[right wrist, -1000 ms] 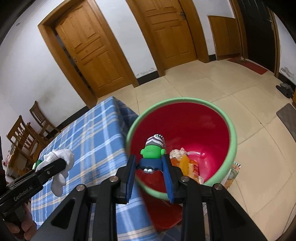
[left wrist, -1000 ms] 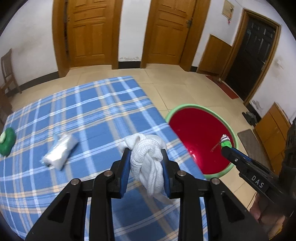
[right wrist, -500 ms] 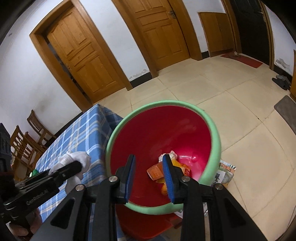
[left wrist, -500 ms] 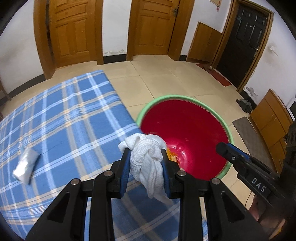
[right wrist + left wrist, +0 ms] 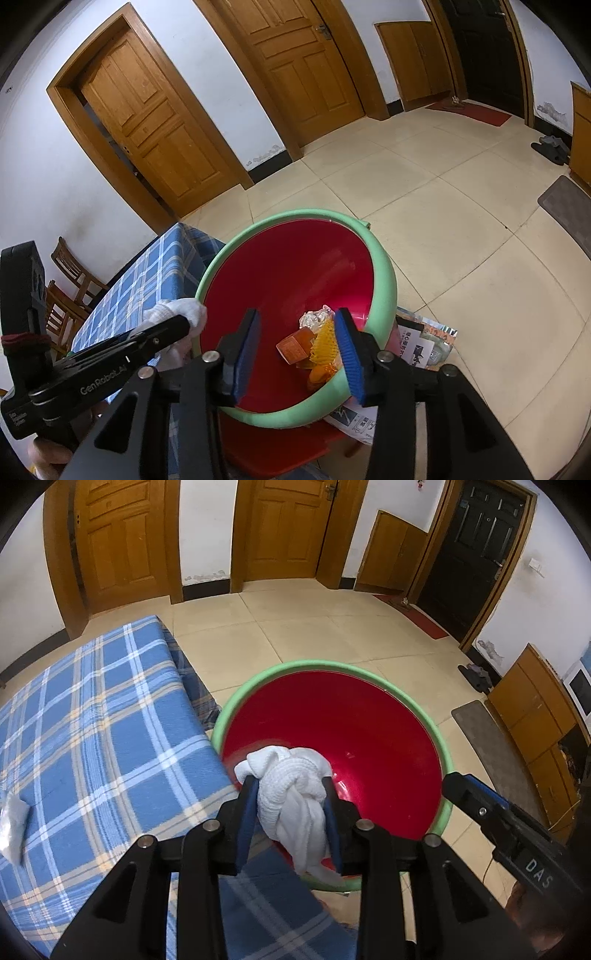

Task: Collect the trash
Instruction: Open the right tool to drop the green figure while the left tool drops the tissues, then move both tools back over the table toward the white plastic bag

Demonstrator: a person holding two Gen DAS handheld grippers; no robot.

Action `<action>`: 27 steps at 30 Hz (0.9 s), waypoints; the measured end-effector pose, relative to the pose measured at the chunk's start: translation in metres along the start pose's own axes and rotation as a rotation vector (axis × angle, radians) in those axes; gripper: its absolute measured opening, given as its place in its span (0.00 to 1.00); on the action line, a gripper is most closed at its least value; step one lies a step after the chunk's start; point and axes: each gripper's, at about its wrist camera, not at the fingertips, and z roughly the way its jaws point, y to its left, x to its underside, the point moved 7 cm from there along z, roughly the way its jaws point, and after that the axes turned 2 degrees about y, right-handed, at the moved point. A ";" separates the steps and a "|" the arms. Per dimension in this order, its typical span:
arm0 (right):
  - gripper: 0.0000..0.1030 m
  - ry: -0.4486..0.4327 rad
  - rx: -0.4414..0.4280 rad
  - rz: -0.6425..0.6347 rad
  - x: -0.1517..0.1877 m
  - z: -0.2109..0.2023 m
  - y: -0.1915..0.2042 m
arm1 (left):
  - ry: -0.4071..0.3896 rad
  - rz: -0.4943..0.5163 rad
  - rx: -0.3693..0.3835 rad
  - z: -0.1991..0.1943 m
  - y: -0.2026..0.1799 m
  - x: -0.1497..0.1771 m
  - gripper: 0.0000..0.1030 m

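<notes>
Left wrist view: left tool (image 5: 290,814) grips a knotted white cloth (image 5: 295,797) between its blue pads, jaws just eased slightly wider, cloth still between them and touching both. The cloth now hangs over the near edge of the red basin (image 5: 369,738) with green rim; a second ago it was over the blue plaid worktop (image 5: 103,723). The clear plastic wrapper (image 5: 13,821) has slid to the far left edge of frame. Right tool (image 5: 491,814) pokes in at lower right.

Right wrist view: right tool (image 5: 299,350) is empty, jaws just opened to a middling gap over the basin (image 5: 380,280). The green toy figure it held a second ago is gone from the pads. Orange wrappers (image 5: 314,349) and a crumpled scrap (image 5: 314,317) lie at the basin bottom. Left tool (image 5: 177,325) with the cloth (image 5: 181,310) sits at the basin's left rim.
</notes>
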 end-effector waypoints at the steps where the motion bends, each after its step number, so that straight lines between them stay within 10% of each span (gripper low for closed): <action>1: 0.49 -0.002 0.000 0.001 0.000 -0.001 0.000 | 0.001 -0.001 0.001 0.000 0.000 0.000 0.36; 20: 0.80 -0.015 -0.006 -0.022 0.002 -0.012 0.032 | -0.048 -0.056 -0.050 -0.039 0.029 0.009 0.40; 27: 0.90 -0.022 -0.019 -0.062 0.007 -0.020 0.062 | -0.094 -0.081 -0.105 -0.068 0.054 0.019 0.62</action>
